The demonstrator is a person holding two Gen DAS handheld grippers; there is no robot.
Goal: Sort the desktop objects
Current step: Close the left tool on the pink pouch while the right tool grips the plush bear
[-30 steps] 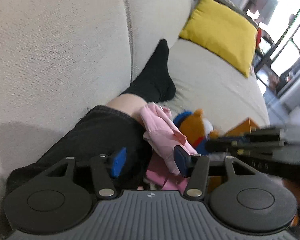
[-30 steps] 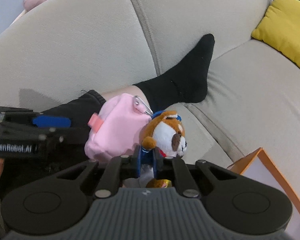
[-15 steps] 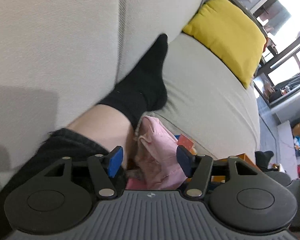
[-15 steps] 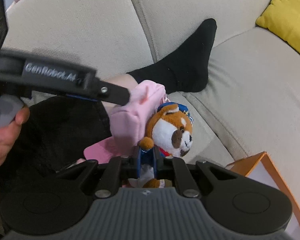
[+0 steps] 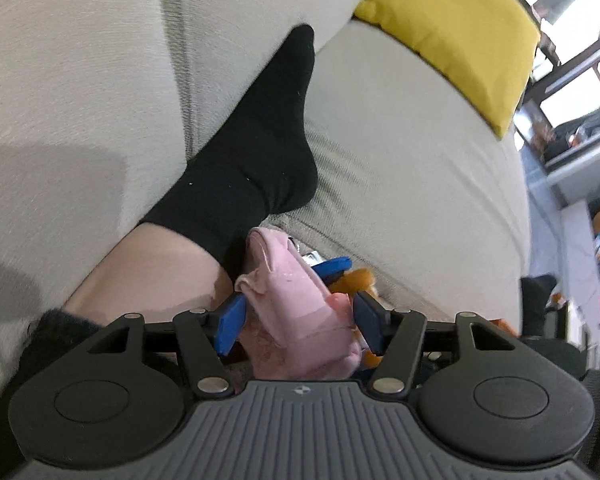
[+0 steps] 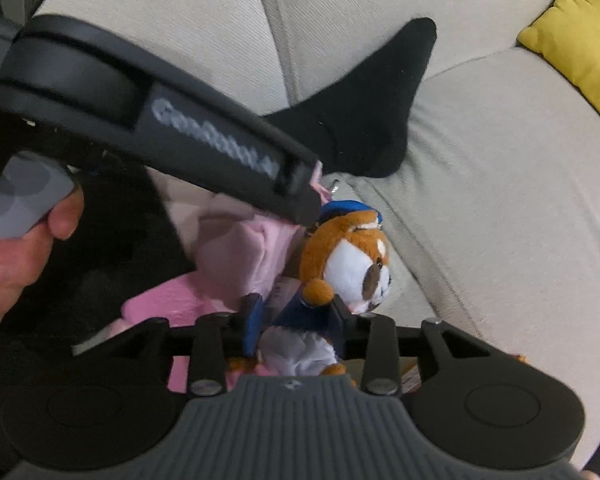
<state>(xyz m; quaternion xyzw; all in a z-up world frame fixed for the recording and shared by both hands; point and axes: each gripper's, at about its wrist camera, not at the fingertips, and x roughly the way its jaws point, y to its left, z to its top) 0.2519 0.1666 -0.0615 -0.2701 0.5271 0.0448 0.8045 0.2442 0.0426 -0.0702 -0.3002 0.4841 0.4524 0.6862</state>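
Note:
A pink fabric pouch point(image 5: 296, 304) rests against a person's leg on the sofa seat. My left gripper point(image 5: 300, 326) straddles it from above, jaws wide, the blue pads point(image 5: 230, 326) at the pouch's sides with no visible squeeze. An orange and white plush dog point(image 6: 348, 256) with a blue cap lies right beside the pouch point(image 6: 236, 252). My right gripper point(image 6: 296, 318) has the dog's blue-jacketed body between its jaws, which are opening; the left pad stands clear of the plush. In the left wrist view the dog point(image 5: 360, 280) peeks out behind the pouch.
A leg in a black sock point(image 5: 260, 152) stretches across the beige sofa point(image 5: 400, 152), close behind the pouch. A yellow cushion point(image 5: 460, 36) leans at the far end. A hand point(image 6: 12, 264) holds the left tool, whose black finger point(image 6: 292, 196) crosses the right wrist view.
My left gripper has come down over the pink pouch, which now sits between its pads. The right jaws, shut on the plush dog before, have parted. The left tool swung across the right wrist view.

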